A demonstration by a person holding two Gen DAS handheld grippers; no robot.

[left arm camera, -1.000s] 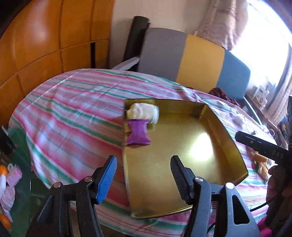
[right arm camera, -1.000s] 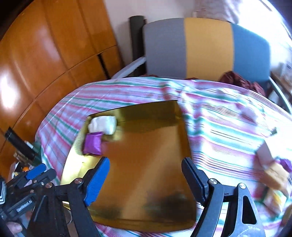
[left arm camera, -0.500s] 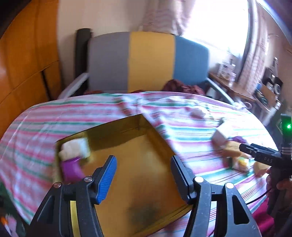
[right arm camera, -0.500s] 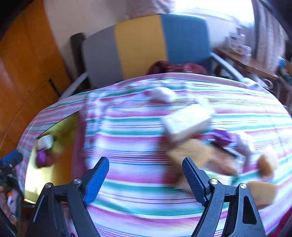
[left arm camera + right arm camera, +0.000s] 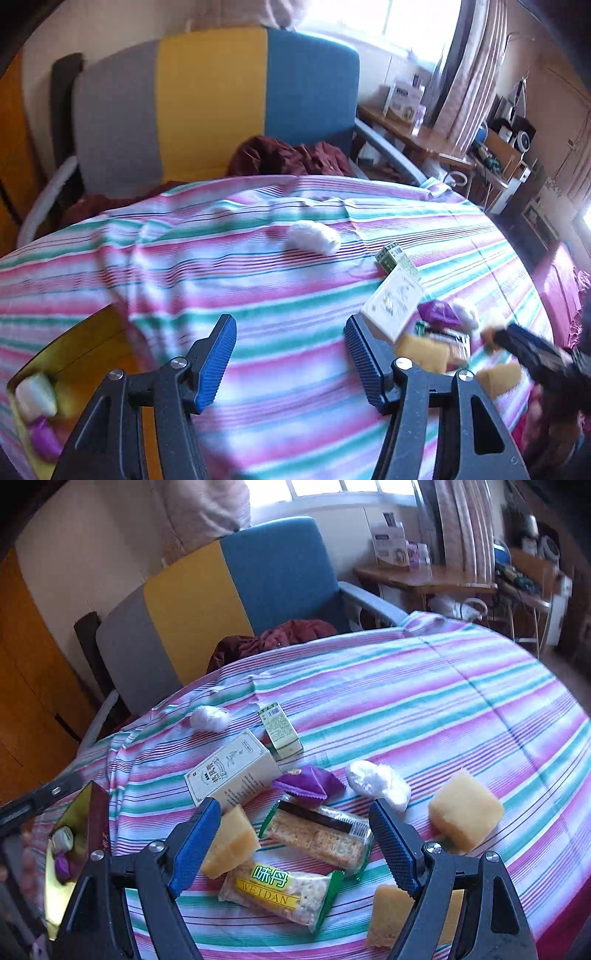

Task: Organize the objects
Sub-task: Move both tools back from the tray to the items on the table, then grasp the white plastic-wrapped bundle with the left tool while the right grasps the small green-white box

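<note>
Right claw (image 5: 291, 843): jaws wide, nothing gripped, hovering over the snack pile, cracker packet (image 5: 319, 836) between them.
Left claw (image 5: 290, 360): part-open, just been widening, empty above striped worktop (image 5: 258, 280).
Gold tray (image 5: 83, 812): far left, already holding two pieces.
Risk: crowded pile (packets overlap) means closing may catch the cheese-like wedge (image 5: 229, 840) too.
Risk: motion blur, so aim may be off.

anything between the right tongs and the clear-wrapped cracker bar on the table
Nothing visible. The right tongs hang open over the cracker bar, with only air between. A yellow sponge lies beside the left pad and the Weidan pack just in front, neither covering it.
</note>
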